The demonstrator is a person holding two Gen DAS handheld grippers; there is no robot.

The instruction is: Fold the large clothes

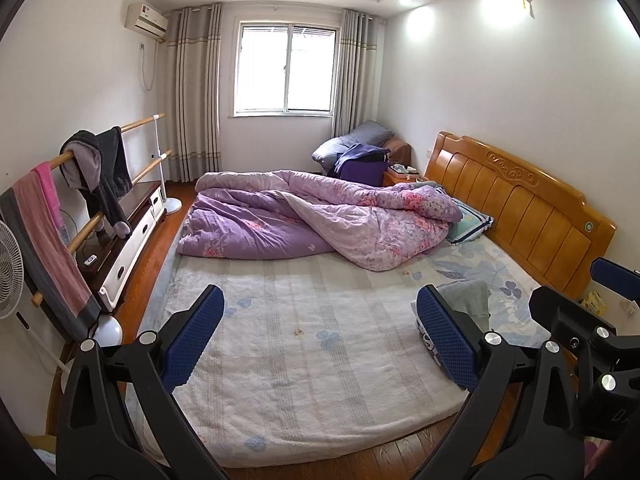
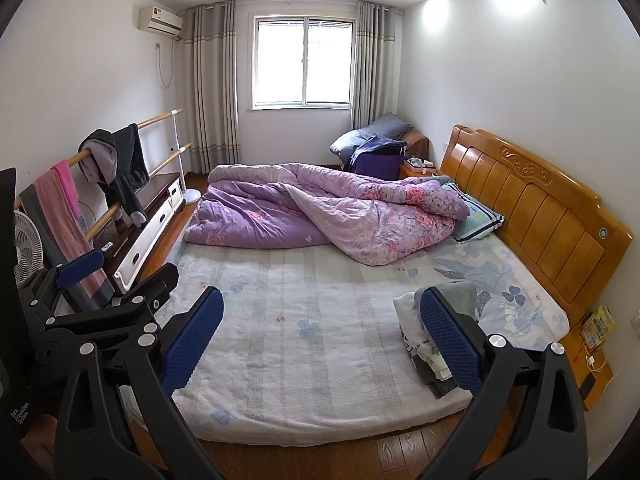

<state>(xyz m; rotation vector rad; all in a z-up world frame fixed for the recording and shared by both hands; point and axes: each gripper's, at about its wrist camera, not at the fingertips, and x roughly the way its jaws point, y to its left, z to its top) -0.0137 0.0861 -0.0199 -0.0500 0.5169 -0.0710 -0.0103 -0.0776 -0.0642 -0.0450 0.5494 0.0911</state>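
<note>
This was a bedroom in a home. A low bed with a pale floral sheet [image 2: 304, 344] stood against a carved honey-coloured wooden headboard [image 2: 536, 208], with a rumpled purple flowered quilt [image 2: 320, 212] heaped at its far side. Grey striped curtains [image 2: 216, 88] framed a bright sliding window [image 2: 306, 60], and a white wall-mounted air conditioner [image 2: 160, 20] hung beside them. Worn garments and a pink towel draped over a wooden two-rail rack [image 1: 80, 184] above a dark wood floor [image 2: 360, 456].
</note>
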